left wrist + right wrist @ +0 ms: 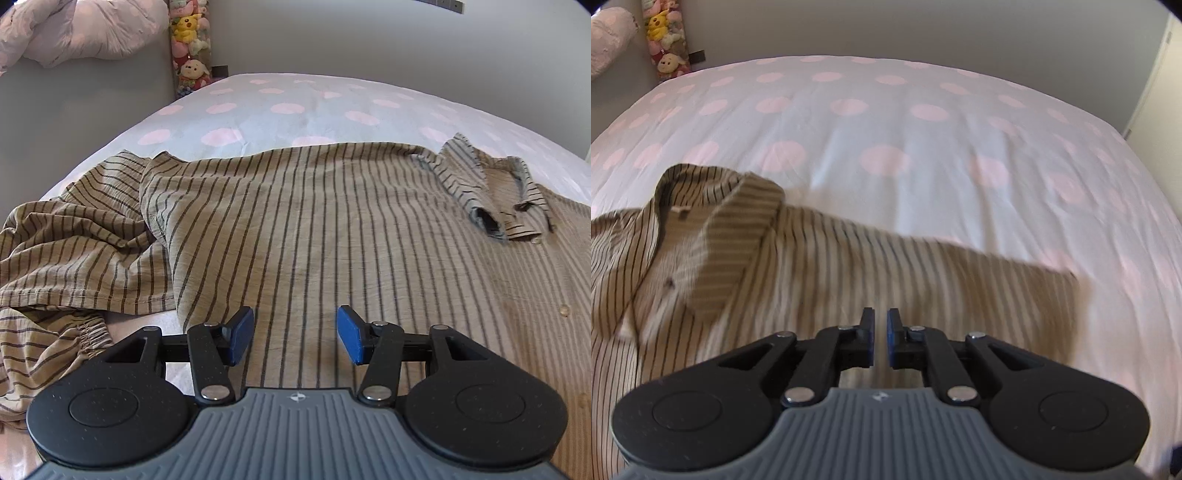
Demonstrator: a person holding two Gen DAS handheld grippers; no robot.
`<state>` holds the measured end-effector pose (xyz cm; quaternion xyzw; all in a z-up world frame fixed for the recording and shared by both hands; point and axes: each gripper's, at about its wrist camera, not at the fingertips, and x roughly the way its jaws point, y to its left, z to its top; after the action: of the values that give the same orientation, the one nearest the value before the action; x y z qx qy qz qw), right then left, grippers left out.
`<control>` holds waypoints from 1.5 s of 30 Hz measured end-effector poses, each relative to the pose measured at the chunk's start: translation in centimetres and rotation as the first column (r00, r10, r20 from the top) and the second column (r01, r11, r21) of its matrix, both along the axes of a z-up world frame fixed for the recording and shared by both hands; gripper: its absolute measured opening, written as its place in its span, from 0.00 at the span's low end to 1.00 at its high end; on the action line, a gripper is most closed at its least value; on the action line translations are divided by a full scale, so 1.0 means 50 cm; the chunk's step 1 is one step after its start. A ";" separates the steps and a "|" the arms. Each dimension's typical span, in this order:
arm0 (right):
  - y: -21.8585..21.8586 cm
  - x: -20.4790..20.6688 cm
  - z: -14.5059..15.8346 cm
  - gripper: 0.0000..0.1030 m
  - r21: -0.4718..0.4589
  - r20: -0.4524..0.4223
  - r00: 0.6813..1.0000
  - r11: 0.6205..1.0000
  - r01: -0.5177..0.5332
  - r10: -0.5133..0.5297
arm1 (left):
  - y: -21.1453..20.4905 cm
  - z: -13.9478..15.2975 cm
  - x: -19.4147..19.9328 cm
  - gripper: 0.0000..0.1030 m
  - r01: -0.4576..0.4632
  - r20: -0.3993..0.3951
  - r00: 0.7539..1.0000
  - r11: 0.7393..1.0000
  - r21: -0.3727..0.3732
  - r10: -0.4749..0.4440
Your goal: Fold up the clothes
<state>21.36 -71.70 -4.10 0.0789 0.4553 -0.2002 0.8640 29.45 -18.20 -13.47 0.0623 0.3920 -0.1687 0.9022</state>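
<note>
- Nearest the left wrist camera, the left gripper (295,334) hangs over the striped shirt (314,229), its blue pads well apart, nothing between them.
- Left of the shirt's body lies a rumpled sleeve (74,236); its collar (495,192) sits to the right.
- Right gripper (881,338) shows a narrow gap between its pads, holding nothing, above the shirt's blurred shoulder.
- Beyond, the polka-dot bedcover (923,110) carries the shirt.

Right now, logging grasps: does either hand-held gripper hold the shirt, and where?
Neither: the left hand-held gripper is open above the striped shirt; the right hand-held gripper shows an empty gap.
</note>
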 end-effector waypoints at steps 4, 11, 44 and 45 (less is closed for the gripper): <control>0.016 -0.156 0.013 0.16 0.028 -0.011 0.999 0.999 0.032 -0.032 | 0.001 0.033 -0.031 0.47 0.031 -0.008 0.999 0.999 -0.026 -0.031; 0.100 -0.377 -0.014 0.18 0.107 -0.056 0.998 0.994 0.019 -0.013 | -0.002 0.076 -0.103 0.47 0.080 -0.006 0.997 0.997 -0.011 -0.080; 0.199 -0.686 -0.084 0.01 0.187 -0.359 0.933 0.982 0.030 0.040 | 0.047 0.023 -0.239 0.47 0.113 -0.121 0.987 0.993 0.027 -0.109; 0.195 -0.689 -0.091 0.01 0.181 -0.376 0.926 0.983 0.041 0.031 | 0.045 0.023 -0.240 0.47 0.117 -0.121 0.986 0.993 0.027 -0.113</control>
<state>-13.10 -61.96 -8.66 0.1203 0.6295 -0.1704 0.7485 17.47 -15.97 -12.30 0.0898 0.4440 -0.2174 0.8646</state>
